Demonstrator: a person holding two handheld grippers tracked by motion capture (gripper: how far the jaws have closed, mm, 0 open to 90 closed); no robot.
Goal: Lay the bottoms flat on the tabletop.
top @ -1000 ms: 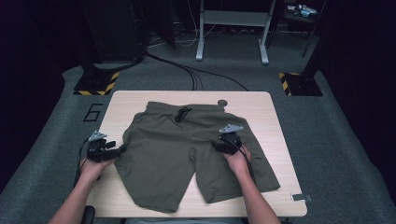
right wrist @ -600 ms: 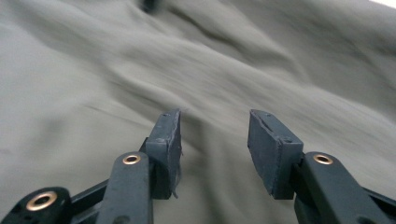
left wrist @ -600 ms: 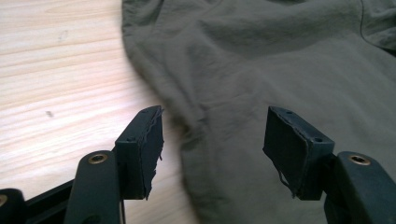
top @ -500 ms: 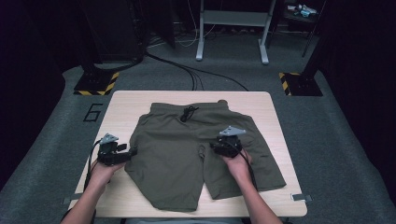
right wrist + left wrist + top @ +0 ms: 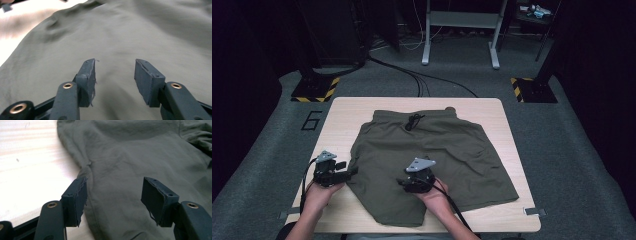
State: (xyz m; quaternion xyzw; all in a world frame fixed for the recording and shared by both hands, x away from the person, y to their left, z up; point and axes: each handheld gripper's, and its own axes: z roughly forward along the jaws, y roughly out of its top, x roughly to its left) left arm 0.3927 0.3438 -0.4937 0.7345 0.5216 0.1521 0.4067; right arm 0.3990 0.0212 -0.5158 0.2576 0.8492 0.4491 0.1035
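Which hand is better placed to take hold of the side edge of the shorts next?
Left. The left tongs stand open right at the side edge of the shorts, beside bare table. The right tongs hover open over the middle cloth.

Shorts lie centre on the table. Left gripper at their 9 o'clock edge; right gripper over them at 6.

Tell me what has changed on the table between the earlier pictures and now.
The right tongs slid left across the shorts, from the right leg to the middle near the crotch; their jaws have just been opening, with no cloth clamped between them. The left tongs drifted slightly toward the person and stand open at the shorts' left edge. The shorts turned a little, the left leg swinging inward. The table and the drawstring stayed as they were.
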